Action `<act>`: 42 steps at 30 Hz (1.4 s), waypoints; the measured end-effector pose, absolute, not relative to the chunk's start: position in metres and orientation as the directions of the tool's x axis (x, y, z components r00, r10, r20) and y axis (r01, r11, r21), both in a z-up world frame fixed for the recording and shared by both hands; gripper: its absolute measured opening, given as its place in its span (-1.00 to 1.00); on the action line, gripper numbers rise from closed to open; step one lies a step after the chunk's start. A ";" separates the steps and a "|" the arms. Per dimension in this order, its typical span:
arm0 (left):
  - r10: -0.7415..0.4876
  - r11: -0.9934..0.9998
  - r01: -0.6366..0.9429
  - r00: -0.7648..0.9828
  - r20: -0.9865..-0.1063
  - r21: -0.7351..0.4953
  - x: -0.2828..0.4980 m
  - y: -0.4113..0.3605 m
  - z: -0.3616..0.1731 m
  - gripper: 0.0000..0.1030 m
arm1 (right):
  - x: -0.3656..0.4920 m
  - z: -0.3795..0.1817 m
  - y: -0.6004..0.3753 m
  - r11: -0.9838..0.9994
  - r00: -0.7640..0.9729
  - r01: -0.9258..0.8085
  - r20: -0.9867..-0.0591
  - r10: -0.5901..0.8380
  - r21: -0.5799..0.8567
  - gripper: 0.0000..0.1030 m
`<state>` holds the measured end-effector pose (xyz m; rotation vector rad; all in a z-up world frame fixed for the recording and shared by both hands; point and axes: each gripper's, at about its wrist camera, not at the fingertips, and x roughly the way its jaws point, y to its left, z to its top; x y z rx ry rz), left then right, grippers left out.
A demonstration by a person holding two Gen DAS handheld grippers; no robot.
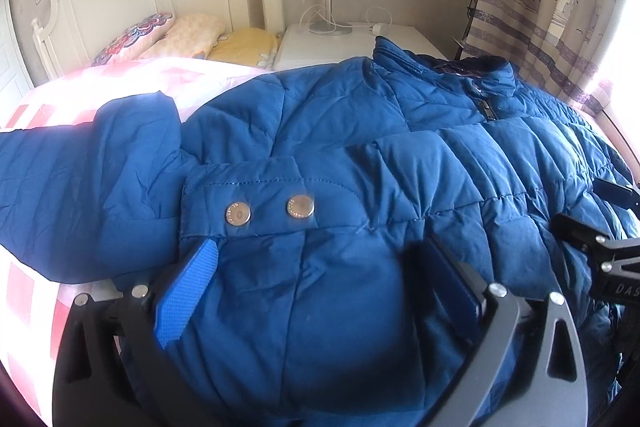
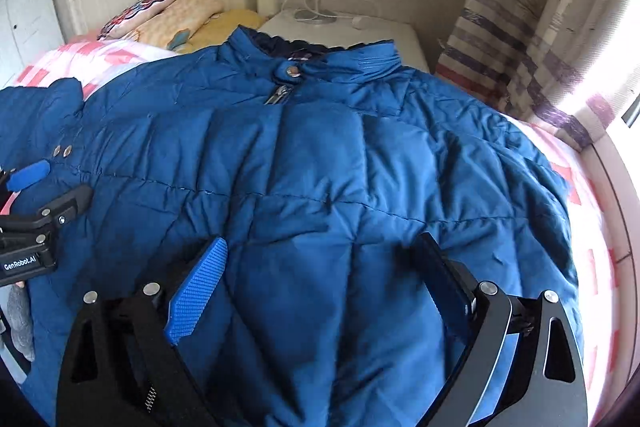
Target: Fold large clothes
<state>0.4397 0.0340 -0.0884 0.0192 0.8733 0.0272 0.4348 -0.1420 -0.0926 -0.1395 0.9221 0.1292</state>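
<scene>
Because both grippers stand with jaws spread over the padding and nothing between them, the chief risk from here is a shallow bite: the left gripper (image 1: 308,291) or the right gripper (image 2: 320,287), closing on the slick puffy shell alone, would likely pinch one layer and let the rest slide out when lifted. A lift from only one side could also drag the whole jacket (image 2: 304,155) across the pink checked bedspread (image 2: 592,267) toward the near edge, since the fabric looks smooth and the filling springy. The folded-in sleeve (image 1: 80,179), which lies to the left with its cuff tab and two metal snaps (image 1: 268,213) on top of the body, may flop back open if the front is disturbed.

Jacket position: front up on the bed, zipped, covering most of the near half of the mattress. Orientation: collar (image 2: 308,59) points away toward the pillows (image 2: 180,15) and nightstand (image 2: 352,35); hem toward the cameras, hidden beneath the grippers. Long axis: collar to hem, running roughly along the bed's length.
</scene>
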 end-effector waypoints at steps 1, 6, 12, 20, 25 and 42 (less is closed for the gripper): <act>0.032 0.999 -0.016 0.642 -0.766 0.028 0.440 0.034 -0.088 0.96 | 0.429 -0.087 -0.140 0.983 0.617 -0.176 -0.784 0.064 -0.058 0.75; 0.031 0.999 -0.015 0.642 -0.766 0.028 0.440 0.034 -0.089 0.96 | 0.390 -0.085 -0.135 0.973 0.642 -0.220 -0.761 0.089 -0.072 0.77; -0.070 0.995 -0.001 0.696 -0.715 -0.098 0.427 0.053 -0.076 0.95 | 0.398 -0.112 -0.150 0.983 0.597 -0.184 -0.794 0.113 0.001 0.86; 0.009 0.726 -0.366 0.851 -0.525 -0.582 0.359 0.276 -0.030 0.93 | 0.396 -0.110 -0.150 0.984 0.613 -0.178 -0.783 0.105 -0.008 0.86; 0.162 0.549 -0.562 0.798 -0.581 -0.618 0.334 0.405 -0.046 0.64 | 0.395 -0.110 -0.150 0.984 0.614 -0.178 -0.782 0.107 -0.005 0.87; 0.003 0.736 -0.217 0.948 -0.317 -0.641 0.357 0.309 0.037 -0.86 | 0.340 -0.074 -0.232 0.923 0.894 0.026 -0.421 0.150 0.385 0.67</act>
